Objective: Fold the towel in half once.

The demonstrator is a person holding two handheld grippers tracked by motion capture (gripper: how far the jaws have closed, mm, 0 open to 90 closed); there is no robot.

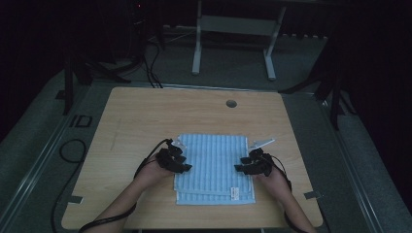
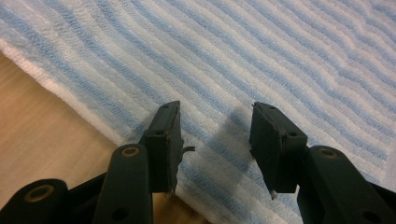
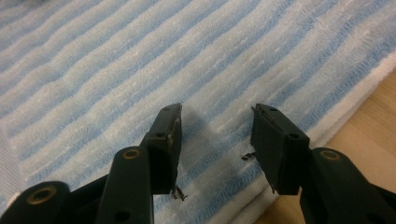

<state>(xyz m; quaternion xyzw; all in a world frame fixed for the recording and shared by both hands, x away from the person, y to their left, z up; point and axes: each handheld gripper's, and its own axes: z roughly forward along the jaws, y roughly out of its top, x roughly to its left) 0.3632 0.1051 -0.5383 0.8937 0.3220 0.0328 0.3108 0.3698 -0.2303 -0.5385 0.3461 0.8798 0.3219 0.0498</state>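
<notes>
Now both grippers (image 1: 186, 167) (image 1: 239, 168) gaping over striped towel (image 1: 214, 165) — nothing gripped.

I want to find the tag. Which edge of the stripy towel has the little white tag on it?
The towel's near edge, closest to the person: the white tag sits there toward the right gripper's side. The other edges look plain.

Left gripper (image 1: 183, 167) fingers apart, right gripper (image 1: 241, 168) fingers apart, forearms angled inward, nothing gripped.

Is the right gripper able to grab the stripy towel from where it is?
Probably yes. The right gripper hangs over the towel's edge with its jaws apart and nothing between them and the cloth, beside the bare table.
</notes>
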